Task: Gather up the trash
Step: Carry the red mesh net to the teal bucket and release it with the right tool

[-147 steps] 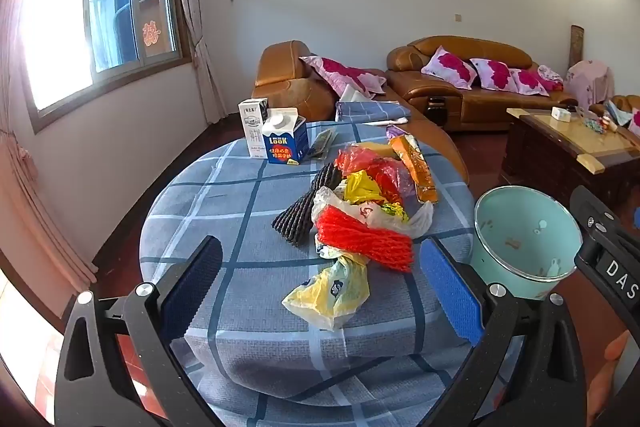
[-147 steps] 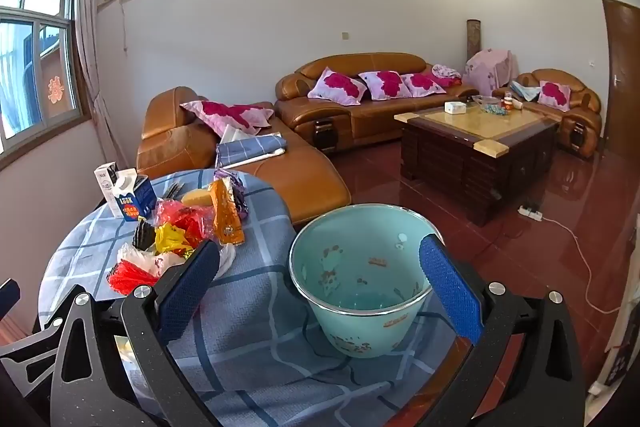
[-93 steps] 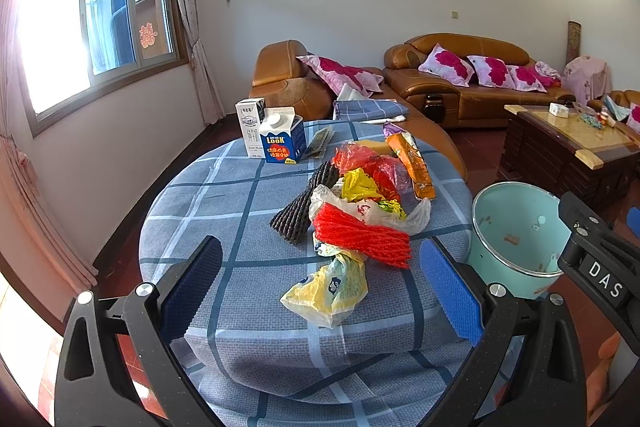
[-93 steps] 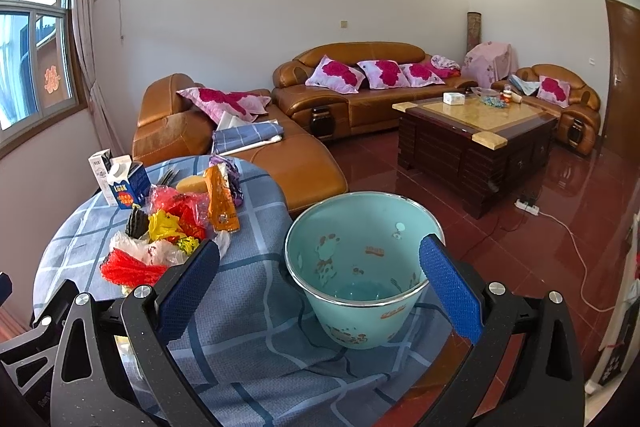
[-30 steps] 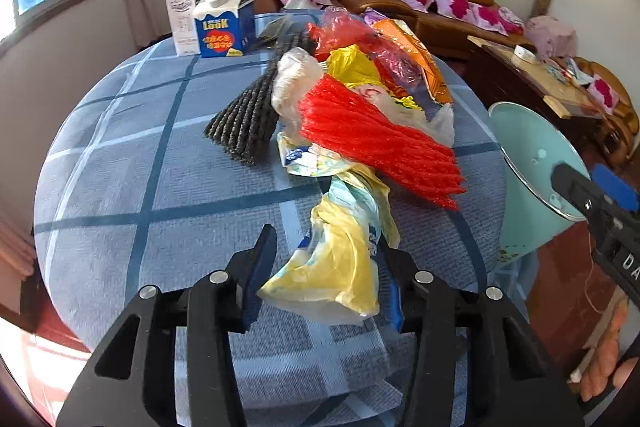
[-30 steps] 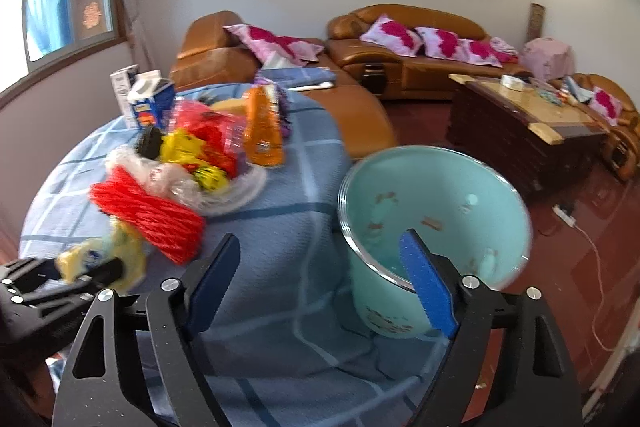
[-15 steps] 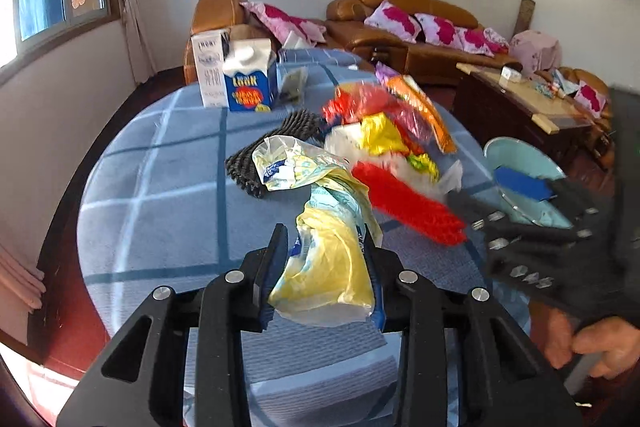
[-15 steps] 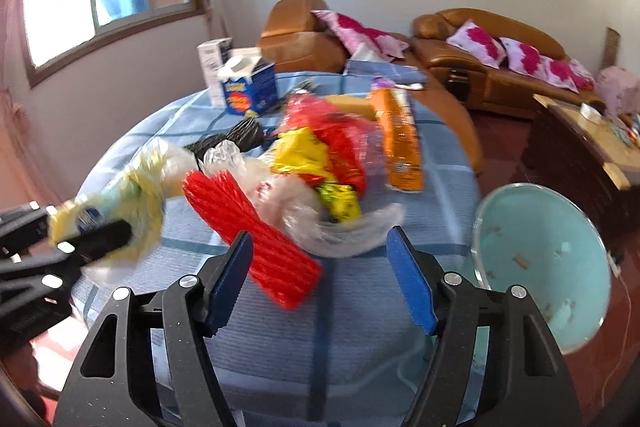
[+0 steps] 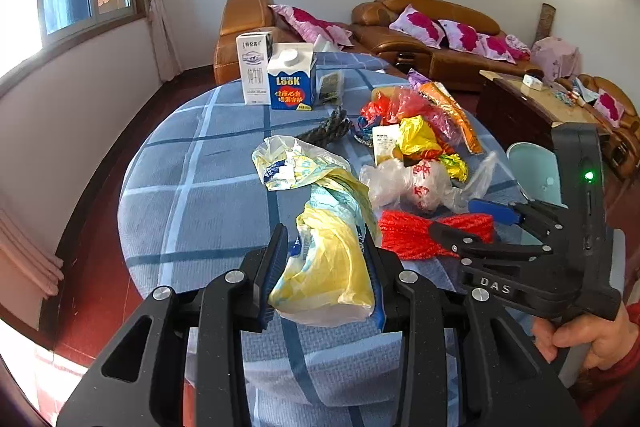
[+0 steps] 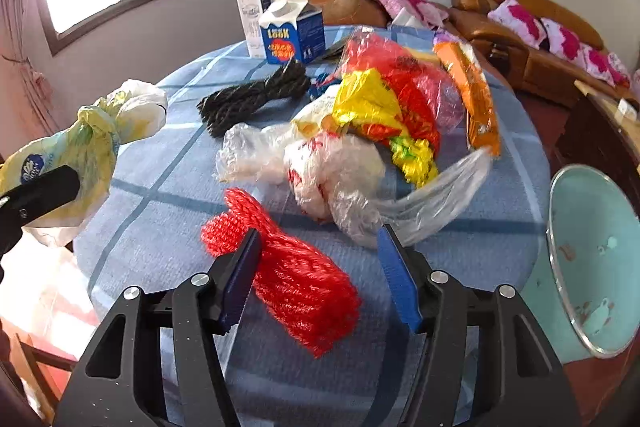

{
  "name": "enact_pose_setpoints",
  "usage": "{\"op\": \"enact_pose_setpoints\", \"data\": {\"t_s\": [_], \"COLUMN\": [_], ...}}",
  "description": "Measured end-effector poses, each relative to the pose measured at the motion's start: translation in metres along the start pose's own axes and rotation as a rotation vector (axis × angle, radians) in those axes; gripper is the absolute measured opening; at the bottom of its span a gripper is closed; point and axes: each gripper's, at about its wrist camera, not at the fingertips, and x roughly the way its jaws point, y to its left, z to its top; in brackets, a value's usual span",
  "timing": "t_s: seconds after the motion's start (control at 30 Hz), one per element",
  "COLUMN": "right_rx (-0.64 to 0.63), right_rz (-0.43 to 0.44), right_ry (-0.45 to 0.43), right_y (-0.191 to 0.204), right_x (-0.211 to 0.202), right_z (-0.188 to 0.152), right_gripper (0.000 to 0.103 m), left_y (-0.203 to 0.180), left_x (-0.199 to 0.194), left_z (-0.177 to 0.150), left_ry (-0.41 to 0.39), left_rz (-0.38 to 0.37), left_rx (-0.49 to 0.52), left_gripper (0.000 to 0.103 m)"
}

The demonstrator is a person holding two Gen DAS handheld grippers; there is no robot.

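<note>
My left gripper (image 9: 326, 275) is shut on a yellow and white plastic bag (image 9: 324, 259) and holds it above the near part of the round table; the bag also shows in the right wrist view (image 10: 80, 155). My right gripper (image 10: 320, 275) is open, with its jaws on either side of a red mesh bundle (image 10: 292, 279) that lies on the blue checked tablecloth (image 10: 168, 195). The right gripper shows in the left wrist view (image 9: 460, 223) over the same bundle (image 9: 404, 235). A teal bin (image 10: 592, 259) stands beside the table at the right.
More trash lies mid-table: a clear plastic bag (image 10: 332, 179), yellow and red wrappers (image 10: 384, 103), an orange packet (image 10: 472, 95), a black rope coil (image 10: 248, 99). Two cartons (image 9: 276, 75) stand at the far edge. Sofas and a coffee table are beyond.
My left gripper closed on the yellow bag and lifted it off the table. My right gripper moved from the bin over to the table and lowered around the red mesh bundle.
</note>
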Motion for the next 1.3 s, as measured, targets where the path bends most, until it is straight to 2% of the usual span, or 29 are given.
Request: {"op": "enact_pose_setpoints", "data": {"t_s": [0.13, 0.23, 0.3, 0.47, 0.63, 0.73, 0.9, 1.17, 1.3], "right_rx": [0.012, 0.021, 0.017, 0.016, 0.048, 0.064, 0.13, 0.284, 0.336], "right_rz": [0.025, 0.062, 0.1, 0.111, 0.102, 0.046, -0.114, -0.353, -0.439], "right_ry": [0.002, 0.001, 0.009, -0.012, -0.133, -0.187, -0.27, -0.317, -0.313], "right_y": [0.0, 0.001, 0.005, 0.005, -0.008, -0.02, -0.062, -0.145, -0.176], "right_x": [-0.005, -0.01, -0.013, -0.025, -0.065, -0.083, -0.114, -0.136, -0.136], "right_z": [-0.01, -0.013, -0.015, -0.018, -0.009, -0.006, -0.006, -0.019, -0.028], "right_gripper": [0.059, 0.035, 0.026, 0.02, 0.02, 0.02, 0.021, 0.021, 0.021], "left_y": [-0.001, -0.003, -0.005, -0.01, -0.018, -0.032, -0.069, -0.143, -0.175], "left_x": [-0.006, -0.009, -0.013, -0.019, -0.029, -0.034, -0.032, -0.019, -0.007], "left_z": [-0.002, -0.004, -0.005, -0.008, -0.006, -0.001, 0.012, 0.029, 0.036], "left_ry": [-0.006, -0.011, -0.016, -0.021, -0.049, -0.073, -0.099, -0.144, -0.149], "left_rz": [0.018, 0.028, 0.035, 0.051, 0.052, 0.041, -0.025, -0.162, -0.216], "left_rx": [-0.001, -0.002, -0.003, 0.0, 0.003, 0.034, 0.101, 0.228, 0.275], "left_gripper": [0.035, 0.035, 0.036, 0.036, 0.036, 0.036, 0.036, 0.036, 0.036]}}
